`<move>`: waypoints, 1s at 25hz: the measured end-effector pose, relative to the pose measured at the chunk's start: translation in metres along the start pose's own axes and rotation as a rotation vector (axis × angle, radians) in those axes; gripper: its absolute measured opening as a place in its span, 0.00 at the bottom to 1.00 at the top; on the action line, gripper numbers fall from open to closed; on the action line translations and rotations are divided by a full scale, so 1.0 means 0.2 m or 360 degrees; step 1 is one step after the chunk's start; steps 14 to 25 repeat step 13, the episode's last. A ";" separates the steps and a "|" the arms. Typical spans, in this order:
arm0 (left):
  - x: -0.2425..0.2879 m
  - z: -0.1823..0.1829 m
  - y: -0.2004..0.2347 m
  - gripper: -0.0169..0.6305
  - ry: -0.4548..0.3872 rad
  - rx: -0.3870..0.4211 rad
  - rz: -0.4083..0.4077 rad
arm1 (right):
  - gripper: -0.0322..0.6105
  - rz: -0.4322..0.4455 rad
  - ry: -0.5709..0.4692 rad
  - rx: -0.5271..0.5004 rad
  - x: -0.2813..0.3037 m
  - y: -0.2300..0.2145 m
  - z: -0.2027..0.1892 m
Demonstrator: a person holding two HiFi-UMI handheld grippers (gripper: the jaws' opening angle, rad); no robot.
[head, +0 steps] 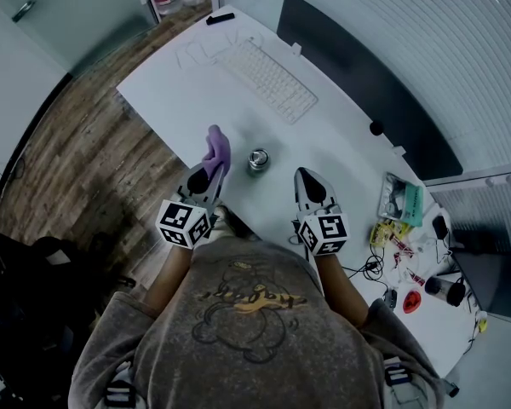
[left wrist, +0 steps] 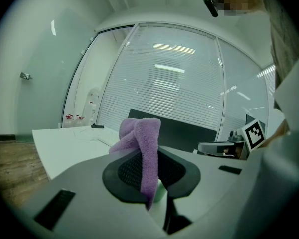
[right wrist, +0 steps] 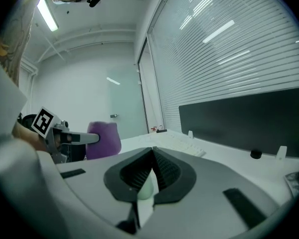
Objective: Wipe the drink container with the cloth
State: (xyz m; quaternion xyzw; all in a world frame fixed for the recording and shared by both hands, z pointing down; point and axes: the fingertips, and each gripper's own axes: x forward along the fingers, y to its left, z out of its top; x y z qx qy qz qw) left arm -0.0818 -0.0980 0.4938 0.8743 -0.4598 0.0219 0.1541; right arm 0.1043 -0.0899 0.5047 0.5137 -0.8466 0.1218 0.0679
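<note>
A small metal drink can [head: 258, 160] stands upright on the white desk [head: 179, 92], seen from above between my two grippers. My left gripper [head: 208, 175] is shut on a purple cloth [head: 218, 148], just left of the can. The cloth [left wrist: 142, 146] bunches above the jaws and hangs down between them in the left gripper view. My right gripper [head: 306, 179] hovers to the right of the can, apart from it. Its jaws [right wrist: 152, 171] are shut with nothing in them. The right gripper view shows the cloth [right wrist: 104, 139] and the left gripper [right wrist: 72, 139] at the left.
A white keyboard [head: 266, 78] lies beyond the can, with a dark monitor [head: 366, 92] behind it. Cables, a teal packet [head: 404, 201] and small items clutter the desk's right end. The desk's left edge drops to a wooden floor [head: 77, 143].
</note>
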 end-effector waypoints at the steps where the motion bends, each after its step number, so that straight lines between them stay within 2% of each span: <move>1: 0.00 0.00 0.00 0.11 0.0003 0.0000 0.0001 | 0.05 -0.0001 0.0002 0.0000 0.00 0.00 0.00; 25: -0.01 0.00 -0.02 0.11 0.0021 0.0003 -0.0014 | 0.04 0.0007 0.0021 -0.0027 -0.01 -0.04 0.00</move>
